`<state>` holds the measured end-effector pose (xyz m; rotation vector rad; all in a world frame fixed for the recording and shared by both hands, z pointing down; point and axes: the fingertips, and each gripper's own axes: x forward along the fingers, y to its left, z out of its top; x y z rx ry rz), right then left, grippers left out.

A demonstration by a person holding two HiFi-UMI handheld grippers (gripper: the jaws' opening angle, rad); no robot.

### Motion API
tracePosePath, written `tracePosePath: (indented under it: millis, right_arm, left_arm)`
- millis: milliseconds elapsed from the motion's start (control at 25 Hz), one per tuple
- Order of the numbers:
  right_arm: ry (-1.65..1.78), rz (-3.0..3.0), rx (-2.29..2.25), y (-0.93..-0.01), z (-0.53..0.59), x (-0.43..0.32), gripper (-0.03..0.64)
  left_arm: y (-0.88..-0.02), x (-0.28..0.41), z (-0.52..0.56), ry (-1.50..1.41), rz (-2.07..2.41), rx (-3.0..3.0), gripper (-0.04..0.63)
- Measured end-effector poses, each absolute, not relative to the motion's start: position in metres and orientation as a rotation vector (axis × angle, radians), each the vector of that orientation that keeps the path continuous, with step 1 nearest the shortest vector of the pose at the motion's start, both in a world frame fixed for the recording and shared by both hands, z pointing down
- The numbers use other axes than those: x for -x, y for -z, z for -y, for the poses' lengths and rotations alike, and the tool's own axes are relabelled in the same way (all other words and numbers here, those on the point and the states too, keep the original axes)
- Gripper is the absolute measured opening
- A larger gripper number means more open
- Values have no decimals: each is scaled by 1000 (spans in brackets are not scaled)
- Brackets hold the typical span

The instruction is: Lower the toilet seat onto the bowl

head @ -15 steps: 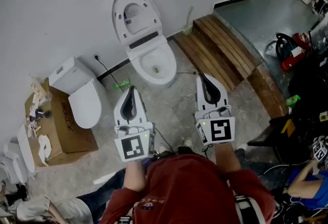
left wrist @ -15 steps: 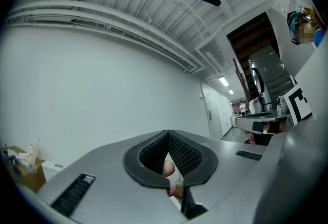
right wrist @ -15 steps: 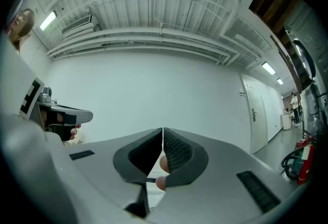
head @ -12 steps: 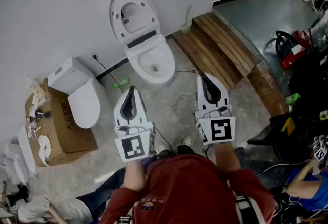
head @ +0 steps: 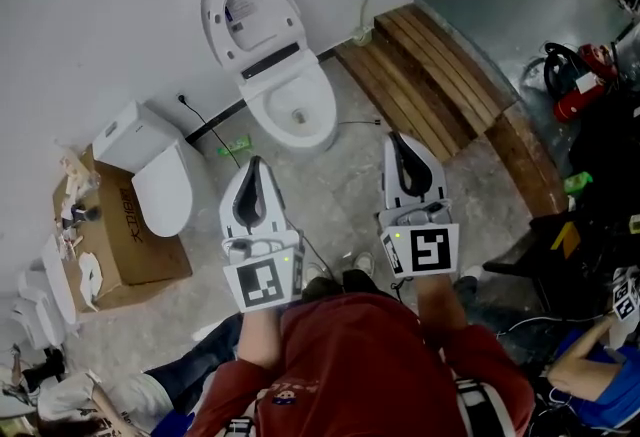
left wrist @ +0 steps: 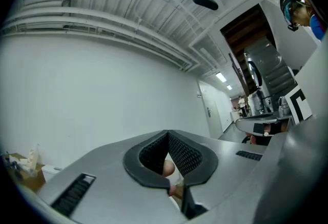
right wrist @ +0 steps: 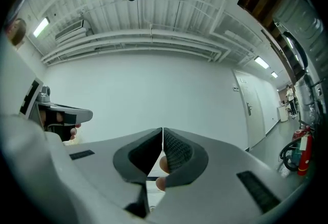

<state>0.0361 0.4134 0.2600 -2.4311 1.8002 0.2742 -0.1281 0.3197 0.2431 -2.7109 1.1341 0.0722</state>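
In the head view a white toilet stands against the wall, its seat and lid (head: 246, 13) raised upright above the open bowl (head: 292, 112). My left gripper (head: 256, 165) hovers in front of the bowl, a little to its left and apart from it, jaws shut and holding nothing. My right gripper (head: 394, 139) floats to the right of the bowl, also shut and empty. In the left gripper view the left gripper (left wrist: 167, 133) faces the bare white wall, its pads meeting at the tip. In the right gripper view the right gripper (right wrist: 162, 130) does the same.
A second white toilet (head: 160, 177) lies beside a cardboard box (head: 128, 237) at the left. A black cord (head: 208, 132) and a green item (head: 237, 145) lie near the bowl. A wooden platform (head: 440, 90) runs at the right, a red appliance (head: 578, 83) beyond it.
The toilet has shifted up and to the left in the head view as the head camera moved. Both grippers hold about the same place, still shut.
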Motion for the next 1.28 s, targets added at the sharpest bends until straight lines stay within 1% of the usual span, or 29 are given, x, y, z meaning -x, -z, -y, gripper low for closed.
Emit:
tracePosePath:
  millis: [440,800,1000,1280]
  right_arm:
    - [-248,-1779,2416,-271,-438,-65,20]
    - [-258,-1781,2424,-272,-436,-72,20]
    - [-273,-1799,2420,-270,-424,-74,20]
    - [-308,-1851,2424,-270,-386,-76,20]
  left_arm:
    - [-243,97,-342,-86,-1111,2723,12]
    - [-244,88,-342,-113,-1108,2726,12]
    - [-250,88,-330,-75,-1120,2713,12]
    - [-252,86,-300,-135,-1164,2729,12]
